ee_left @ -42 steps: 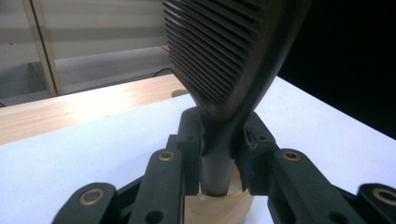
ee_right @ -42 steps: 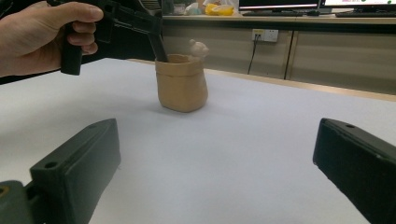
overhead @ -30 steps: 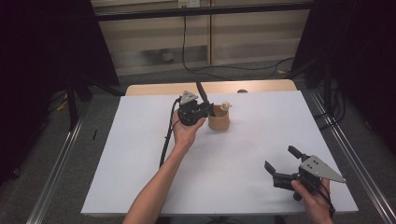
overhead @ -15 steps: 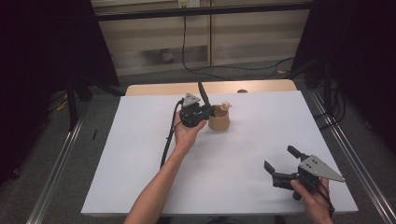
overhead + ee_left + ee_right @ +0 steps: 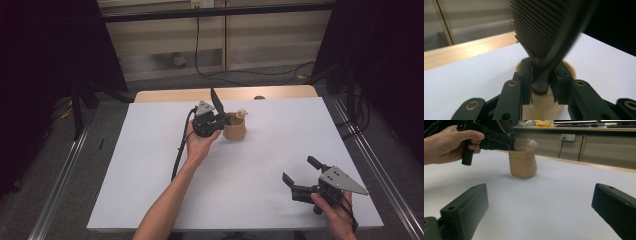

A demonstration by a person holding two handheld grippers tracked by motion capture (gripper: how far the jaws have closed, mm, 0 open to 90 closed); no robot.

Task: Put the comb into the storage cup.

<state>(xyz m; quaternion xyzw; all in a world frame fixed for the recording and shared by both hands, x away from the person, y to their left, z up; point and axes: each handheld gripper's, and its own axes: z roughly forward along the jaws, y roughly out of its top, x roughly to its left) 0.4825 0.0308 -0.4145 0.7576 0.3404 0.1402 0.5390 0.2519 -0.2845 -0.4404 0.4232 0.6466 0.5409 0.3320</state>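
A tan pot [image 5: 234, 130] stands on the white table [image 5: 150, 165] at the far middle, with a small pale object [image 5: 242, 113] sticking out of its far rim. My left gripper [image 5: 220, 120] is level with the pot's near-left rim and shut on a black ribbed tool [image 5: 217, 101]. The tool's wide head rises upward. In the left gripper view the jaws clamp the tool's narrow end [image 5: 541, 83] just above the pot's mouth [image 5: 570, 68]. My right gripper [image 5: 300, 170] rests low at the front right, open and holding nothing, and points toward the pot [image 5: 522, 162].
A wooden strip [image 5: 165, 95] runs along the table's far edge. The left gripper's cable [image 5: 179, 150] trails back beside the forearm. Metal rails [image 5: 372, 160] flank the table, and dark curtains hang on both sides.
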